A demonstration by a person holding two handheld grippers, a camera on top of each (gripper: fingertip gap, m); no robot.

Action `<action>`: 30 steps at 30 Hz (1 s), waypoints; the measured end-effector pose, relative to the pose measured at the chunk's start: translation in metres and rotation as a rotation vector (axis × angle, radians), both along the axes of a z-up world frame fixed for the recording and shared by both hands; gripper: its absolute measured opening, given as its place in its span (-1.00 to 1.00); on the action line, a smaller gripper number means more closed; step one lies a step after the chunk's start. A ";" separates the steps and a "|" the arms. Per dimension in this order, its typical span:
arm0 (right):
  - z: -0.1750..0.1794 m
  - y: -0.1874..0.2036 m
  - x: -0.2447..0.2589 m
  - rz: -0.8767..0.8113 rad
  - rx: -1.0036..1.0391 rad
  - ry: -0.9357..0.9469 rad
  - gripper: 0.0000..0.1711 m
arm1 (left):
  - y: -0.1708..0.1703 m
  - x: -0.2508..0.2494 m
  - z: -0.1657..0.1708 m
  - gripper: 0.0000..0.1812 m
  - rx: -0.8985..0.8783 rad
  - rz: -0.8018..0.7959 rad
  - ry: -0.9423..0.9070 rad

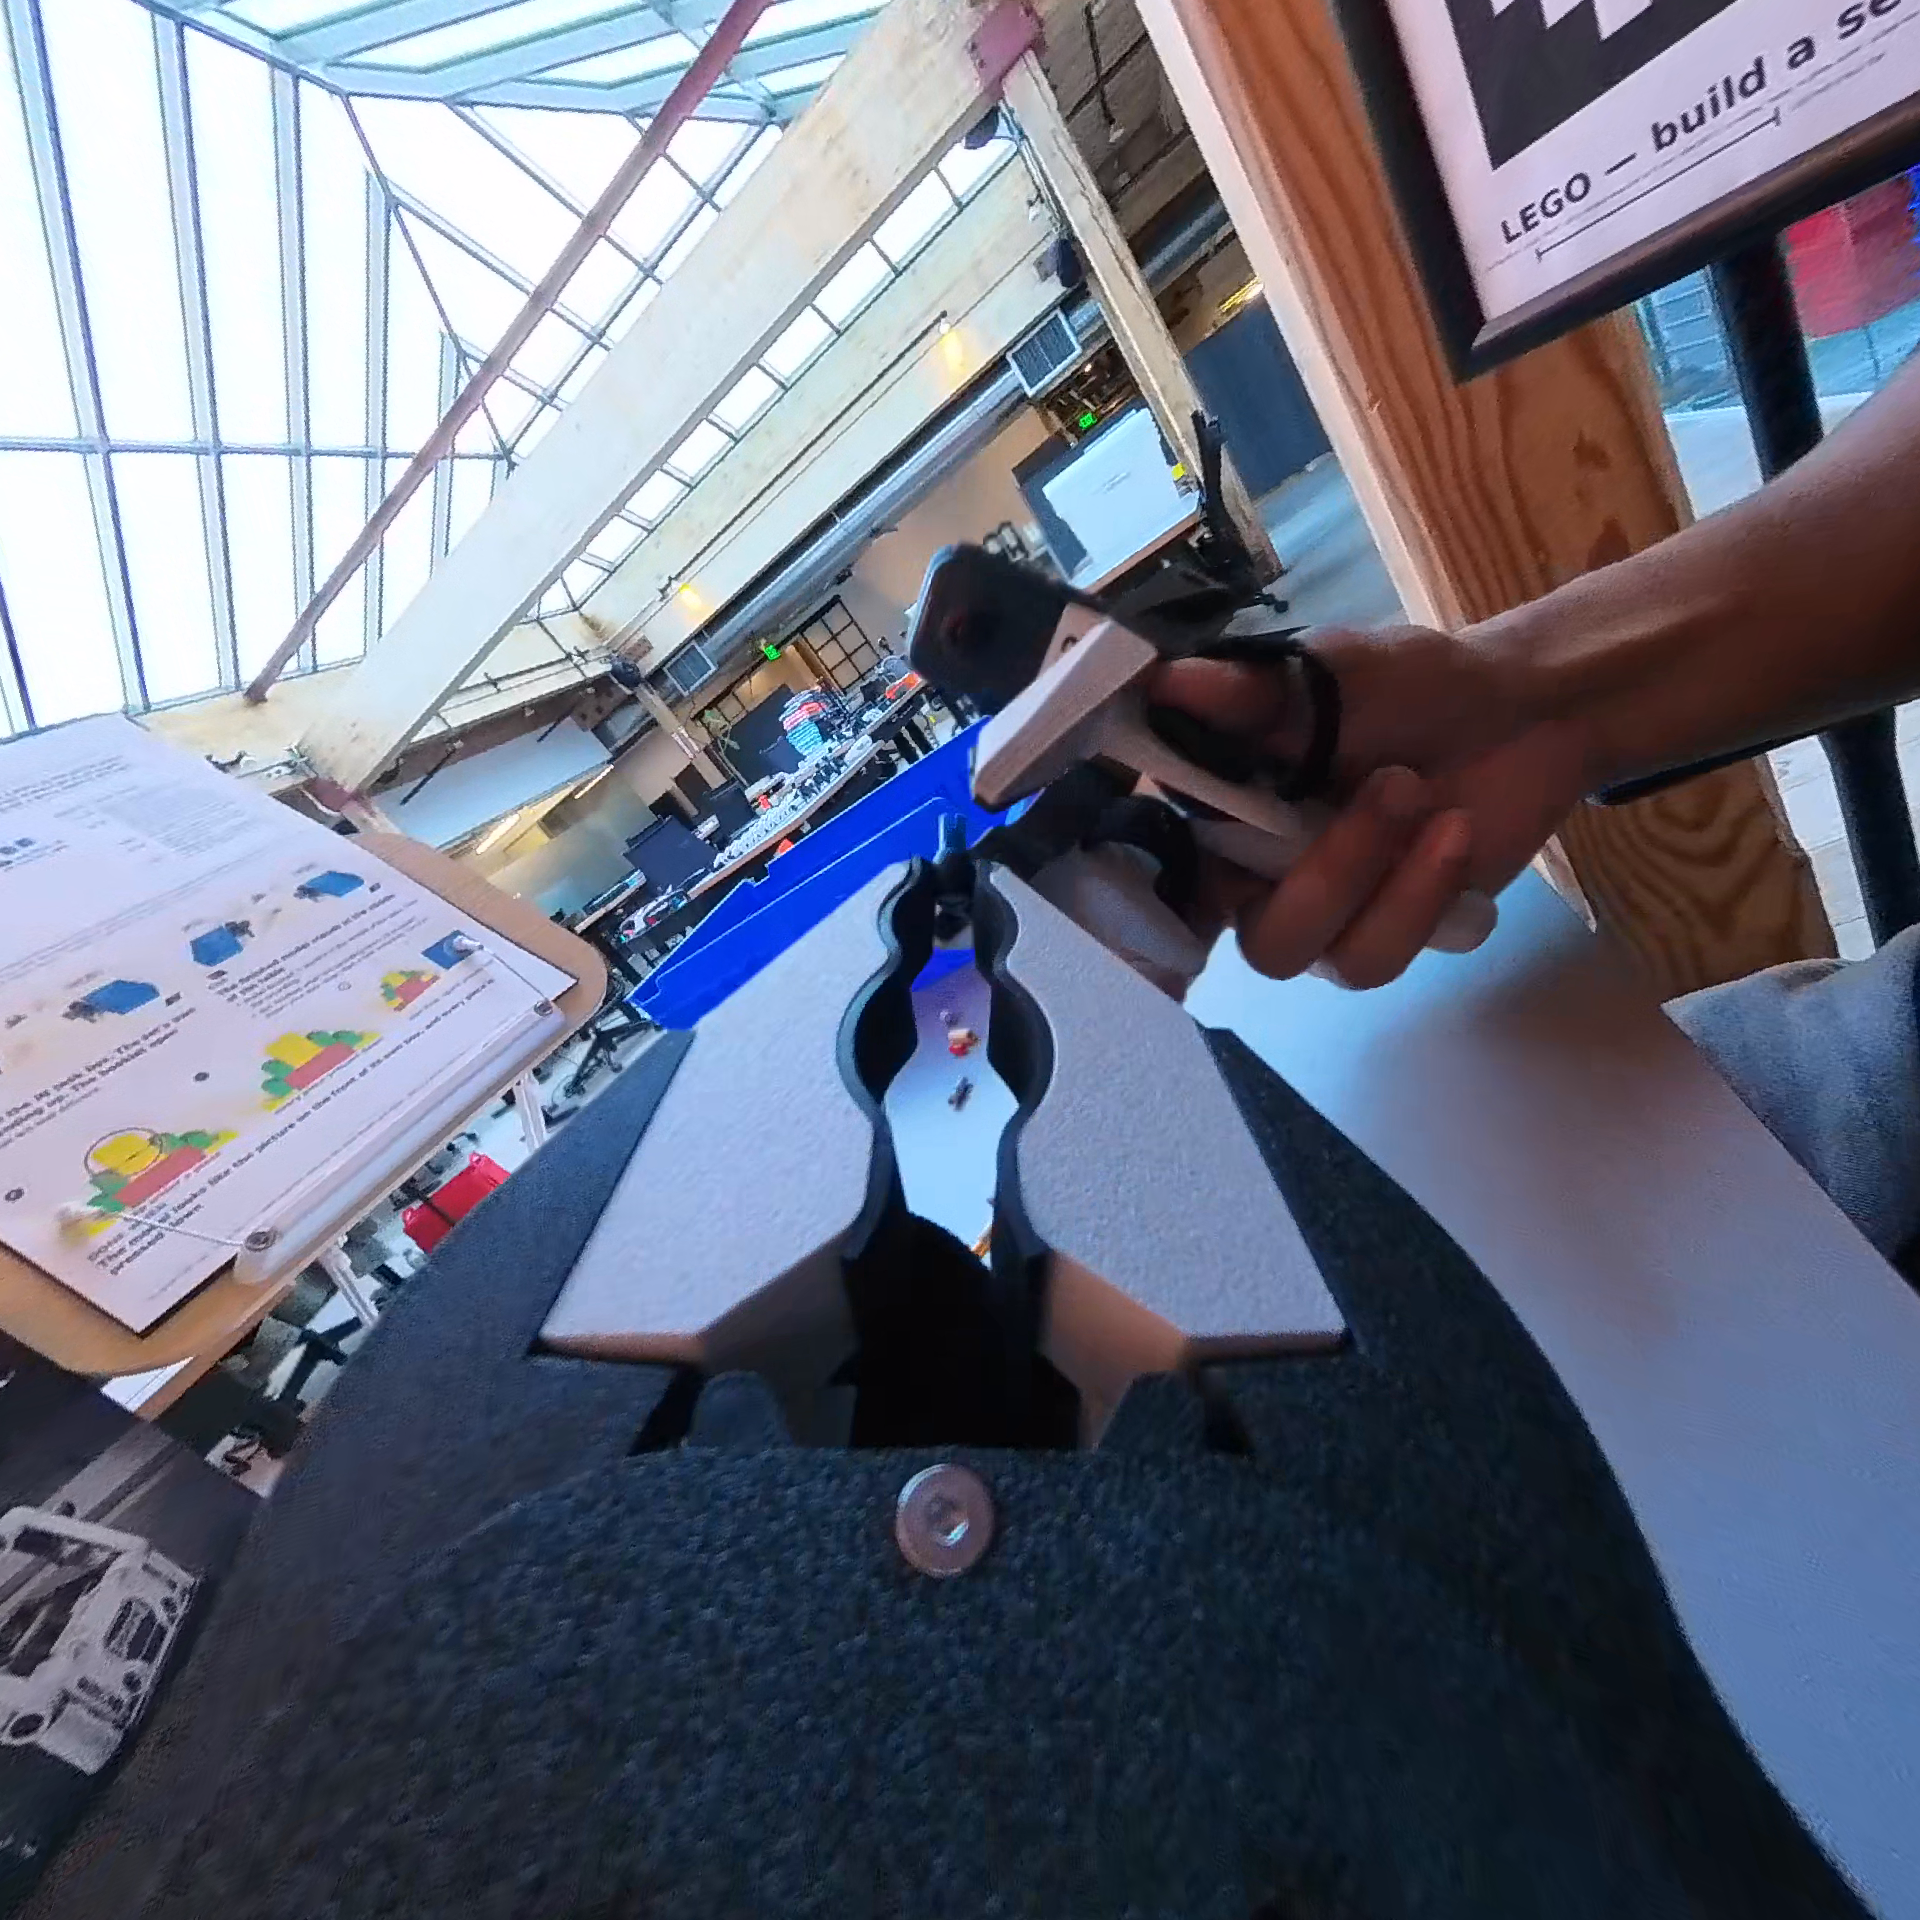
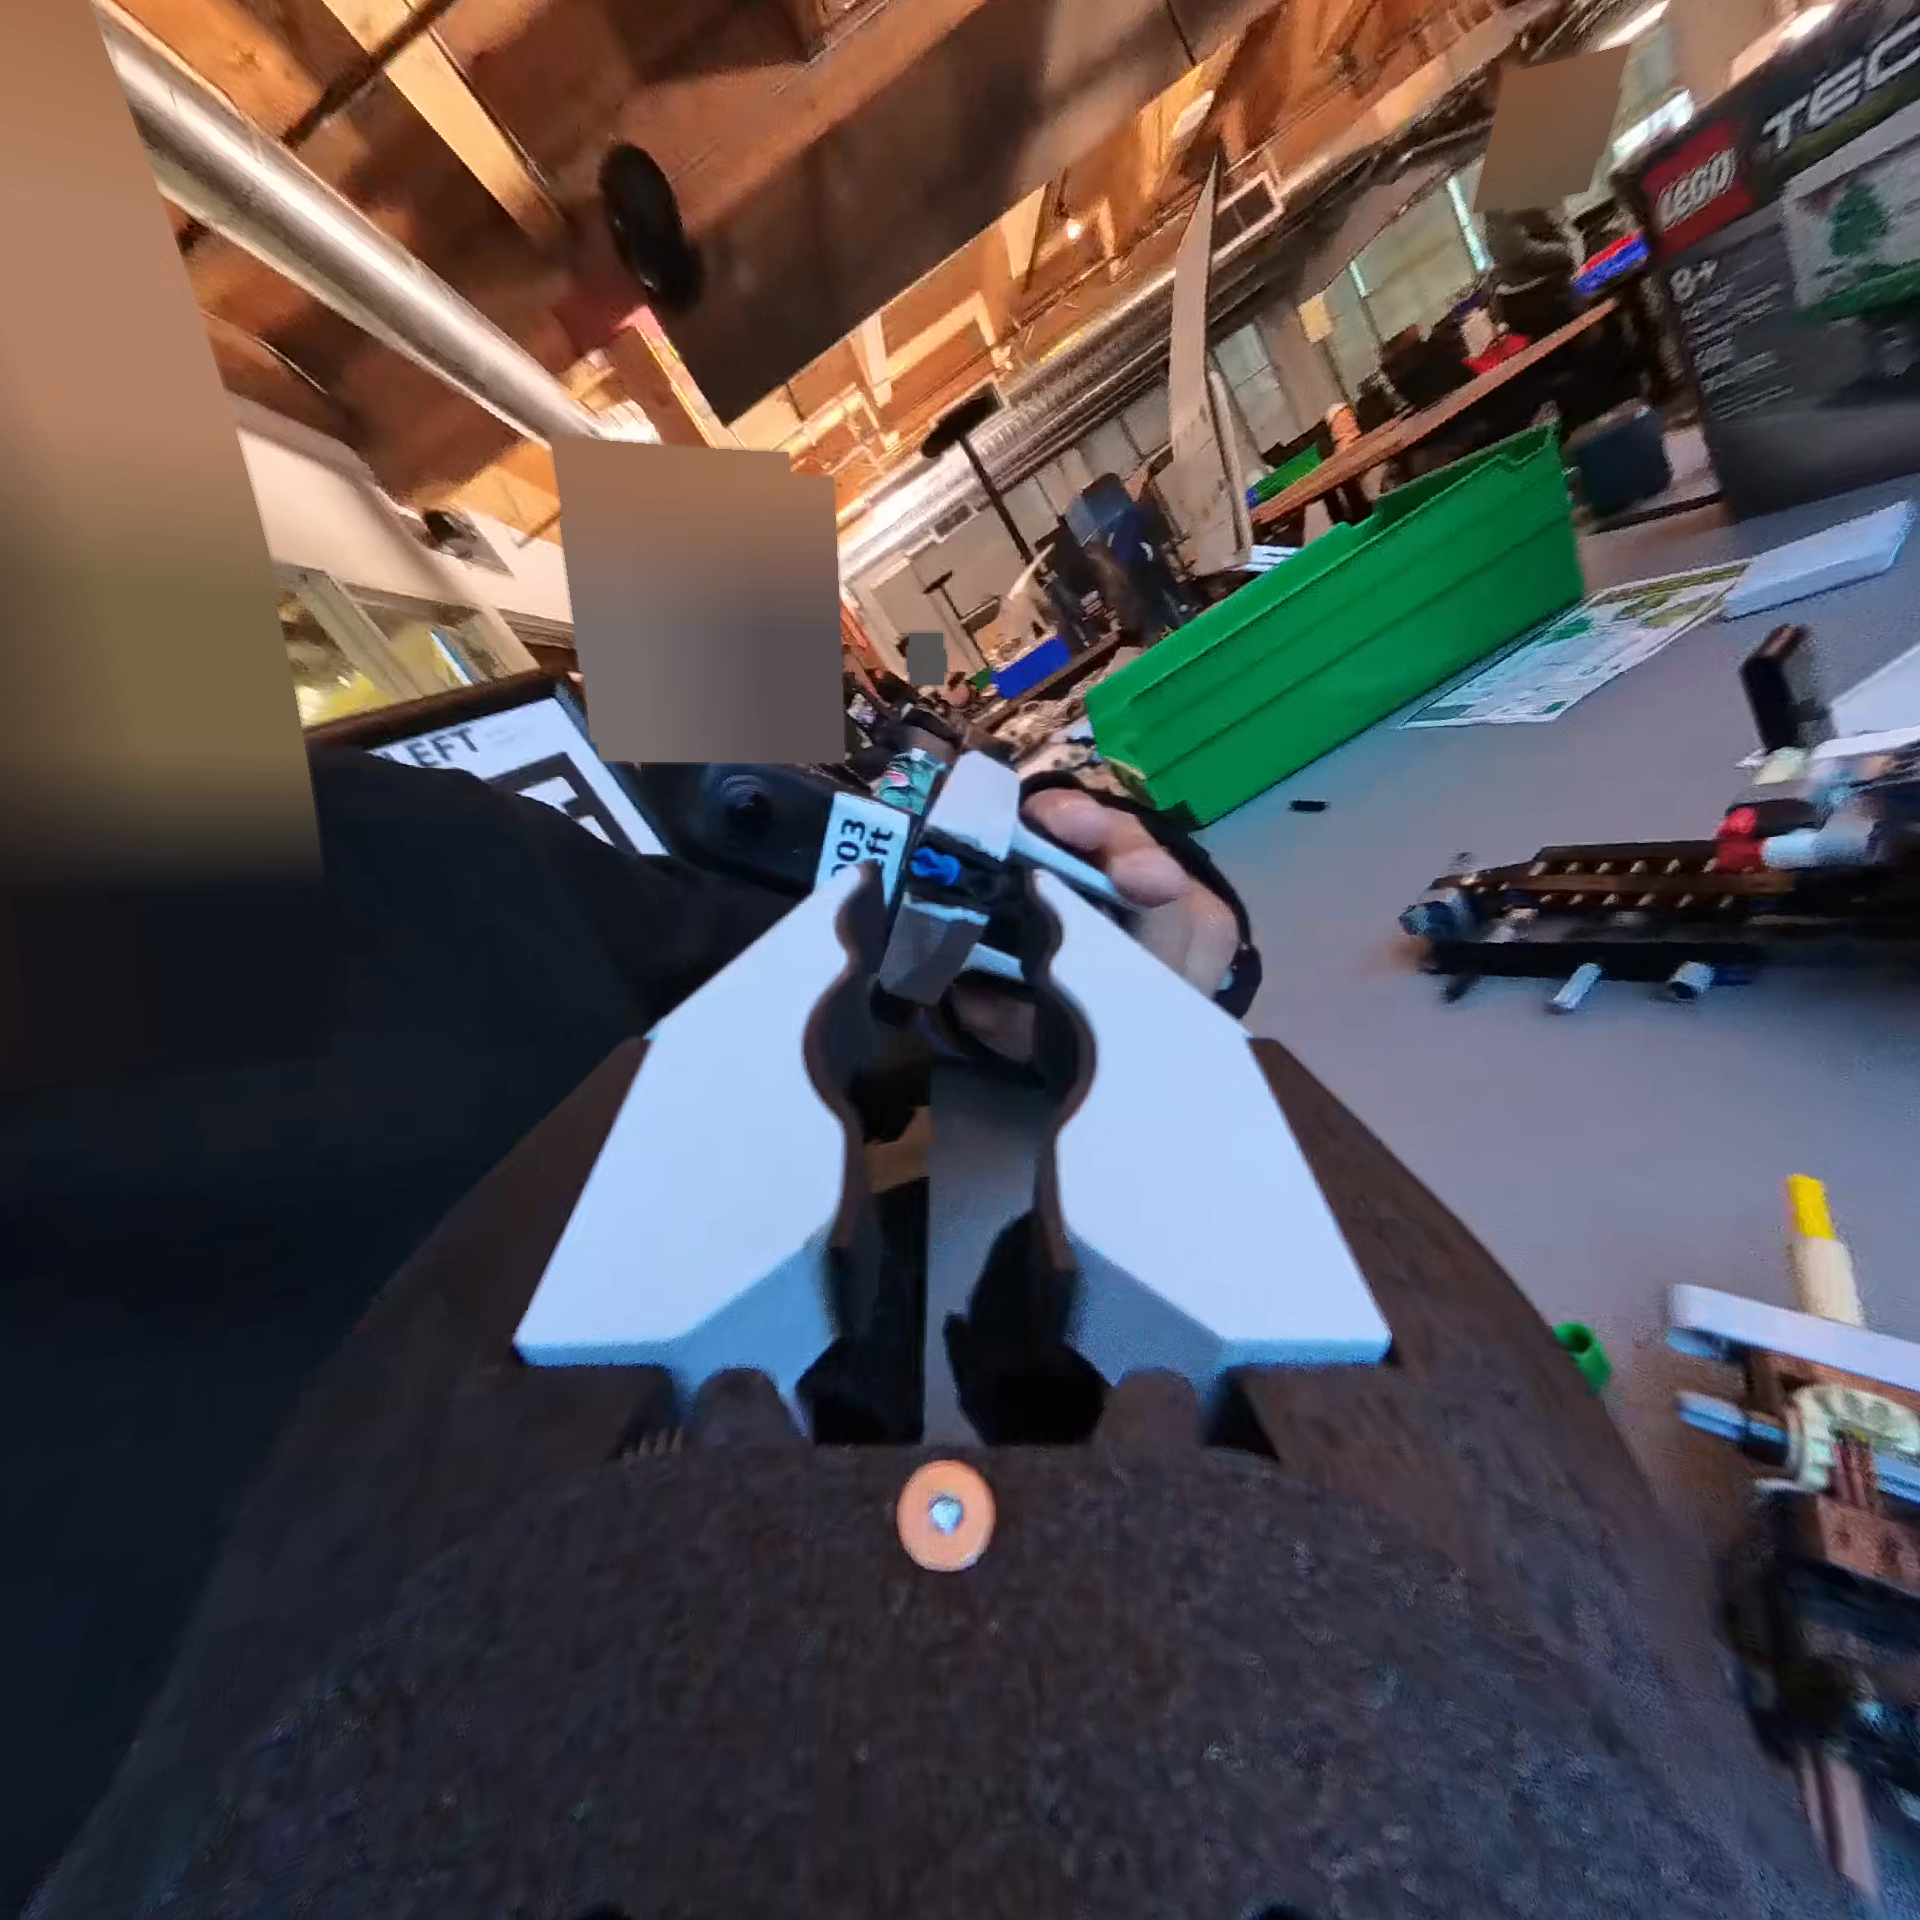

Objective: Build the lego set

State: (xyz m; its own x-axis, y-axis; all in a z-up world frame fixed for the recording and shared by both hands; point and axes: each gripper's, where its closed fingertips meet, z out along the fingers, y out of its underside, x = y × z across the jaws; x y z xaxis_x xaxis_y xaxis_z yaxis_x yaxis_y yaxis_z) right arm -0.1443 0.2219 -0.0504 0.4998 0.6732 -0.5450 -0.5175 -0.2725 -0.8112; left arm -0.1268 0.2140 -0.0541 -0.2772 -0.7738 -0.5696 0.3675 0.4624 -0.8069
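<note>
Both grippers meet tip to tip at mid-frame. Left gripper [image 1: 948, 883] has its tips nearly together, clenched on a small blue and black lego piece [image 1: 951, 857]; its white fingers [image 1: 769, 1091] fill the centre of the left wrist view. Right gripper [image 2: 940, 883] points at that same piece [image 2: 932, 864], its tips close around it, though whether they actually grip it cannot be told. A hand [image 1: 1382, 810] holds the right gripper at right of centre. Loose small pieces [image 1: 958, 1042] lie on the grey bench [image 1: 1507, 1195]. An instruction sheet [image 1: 208, 997] stands at left, a blue bin [image 1: 821, 904] behind. In the right wrist view, a green bin [image 2: 1340, 634] sits upper right and a partly built dark model [image 2: 1621, 914] at right.
</note>
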 end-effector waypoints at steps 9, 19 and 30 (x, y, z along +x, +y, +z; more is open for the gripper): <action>-0.013 0.004 0.008 0.000 -0.091 0.025 -0.80 | 0.002 0.004 -0.011 -0.95 0.054 0.037 0.045; -0.034 0.015 0.027 -0.285 -0.098 -0.469 -0.80 | 0.015 0.016 -0.030 -0.94 0.162 0.155 0.113; -0.019 0.006 0.026 -0.127 -0.062 -0.234 -0.69 | 0.014 0.012 -0.024 -0.95 0.005 0.045 0.192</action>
State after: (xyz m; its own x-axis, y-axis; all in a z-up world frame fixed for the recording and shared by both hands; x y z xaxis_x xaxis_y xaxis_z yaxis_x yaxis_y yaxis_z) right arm -0.1181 0.2274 -0.0696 0.6954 0.5657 -0.4433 -0.3514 -0.2705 -0.8963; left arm -0.1151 0.2281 -0.0785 -0.3464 -0.7849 -0.5138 0.1862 0.4793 -0.8577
